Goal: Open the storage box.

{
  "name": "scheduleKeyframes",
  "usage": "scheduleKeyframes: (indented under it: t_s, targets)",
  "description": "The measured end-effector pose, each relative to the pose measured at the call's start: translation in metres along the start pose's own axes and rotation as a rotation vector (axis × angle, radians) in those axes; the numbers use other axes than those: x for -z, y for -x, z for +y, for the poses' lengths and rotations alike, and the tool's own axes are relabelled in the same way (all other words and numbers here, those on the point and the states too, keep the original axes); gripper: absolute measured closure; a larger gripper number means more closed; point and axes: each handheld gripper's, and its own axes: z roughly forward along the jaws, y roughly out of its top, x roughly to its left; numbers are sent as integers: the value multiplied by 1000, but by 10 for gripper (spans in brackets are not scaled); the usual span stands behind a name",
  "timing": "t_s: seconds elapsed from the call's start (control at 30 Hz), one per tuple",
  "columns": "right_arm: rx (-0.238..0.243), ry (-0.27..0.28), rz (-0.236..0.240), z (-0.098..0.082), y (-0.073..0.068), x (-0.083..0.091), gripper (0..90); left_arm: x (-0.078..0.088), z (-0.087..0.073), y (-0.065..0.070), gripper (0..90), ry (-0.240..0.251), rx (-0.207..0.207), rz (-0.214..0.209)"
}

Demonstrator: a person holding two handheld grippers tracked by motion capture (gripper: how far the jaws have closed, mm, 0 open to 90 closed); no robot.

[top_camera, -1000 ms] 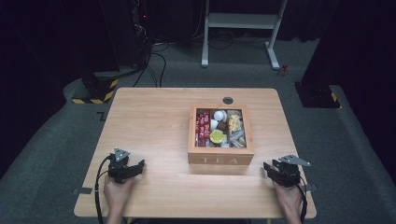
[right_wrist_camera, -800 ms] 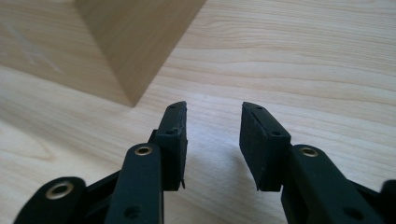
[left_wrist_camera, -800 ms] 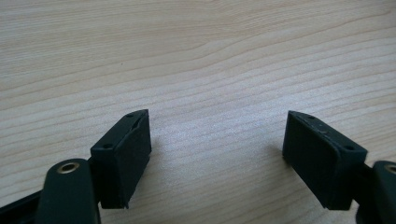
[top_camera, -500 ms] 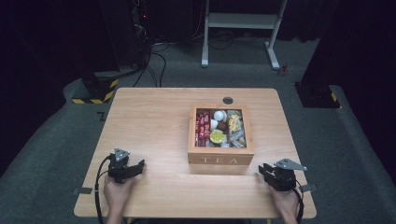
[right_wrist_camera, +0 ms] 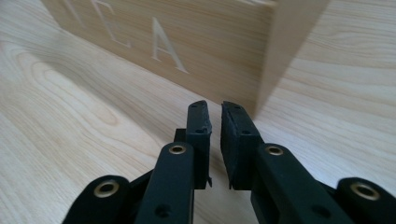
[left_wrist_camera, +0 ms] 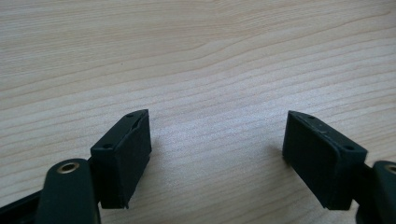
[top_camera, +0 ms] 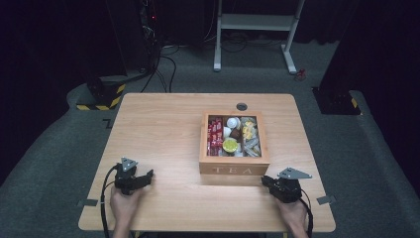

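An open wooden box marked TEA [top_camera: 234, 169] stands at the middle of the table, with red packets [top_camera: 215, 135], white cups and yellow items inside. My left gripper [top_camera: 145, 178] rests near the front left edge, jaws spread wide over bare wood; in the left gripper view my left gripper [left_wrist_camera: 217, 154] holds nothing. My right gripper [top_camera: 265, 181] lies just off the box's front right corner. In the right gripper view my right gripper [right_wrist_camera: 215, 121] is shut with only a thin slit and nothing in it, pointing at the lettered front wall of the TEA box [right_wrist_camera: 187, 32].
The wooden table [top_camera: 163, 129] has a small black round disc [top_camera: 241, 106] behind the box. Beyond the table stand a white desk frame [top_camera: 257, 22], cables and a black-and-yellow striped base [top_camera: 101, 96] on grey carpet.
My right gripper has slid left and a little forward, closer to the box's front right corner. The left gripper has stayed put.
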Motion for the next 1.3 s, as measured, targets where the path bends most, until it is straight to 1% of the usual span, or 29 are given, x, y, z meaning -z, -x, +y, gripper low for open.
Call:
scheduleKeyframes:
  t_s: [0.03,0.13,0.17,0.2,0.27,0.4,0.43,0.47,0.53,0.6,0.8,0.93,1.1,1.2,1.3]
  targets:
    - [13,1,7,1,-1,-1,827,0,0,0,239,-1,-1,1]
    - [18,3,30,7,-6,-5,842,0,0,0,240,-2,-2,1]
    - [30,5,33,8,-7,-6,847,0,0,0,240,0,-1,1]
    - [35,9,48,11,-9,-8,859,0,0,0,240,-2,-1,1]
    - [30,9,56,13,-10,-10,866,0,0,0,240,-2,-1,1]
    - [46,11,78,22,-16,-17,895,0,0,0,240,-2,-3,2]
    - [46,11,78,22,-16,-17,895,0,0,0,240,-2,-3,2]
    - [48,12,87,26,-20,-19,898,0,0,0,240,-2,-2,1]
    - [57,19,97,29,-21,-21,899,0,0,0,240,-2,-1,1]
    - [49,20,106,32,-22,-23,899,0,0,0,240,0,0,0]
    - [53,14,112,39,-25,-26,900,0,0,0,240,-1,-1,0]
    - [74,15,112,42,-28,-27,900,0,0,0,240,-2,-2,1]
    - [60,21,119,43,-29,-27,900,0,0,0,240,-2,-4,1]
    - [60,34,124,45,-29,-25,900,0,0,0,240,-1,0,-1]
    - [54,46,126,47,-31,-23,900,0,0,0,239,-2,-5,4]
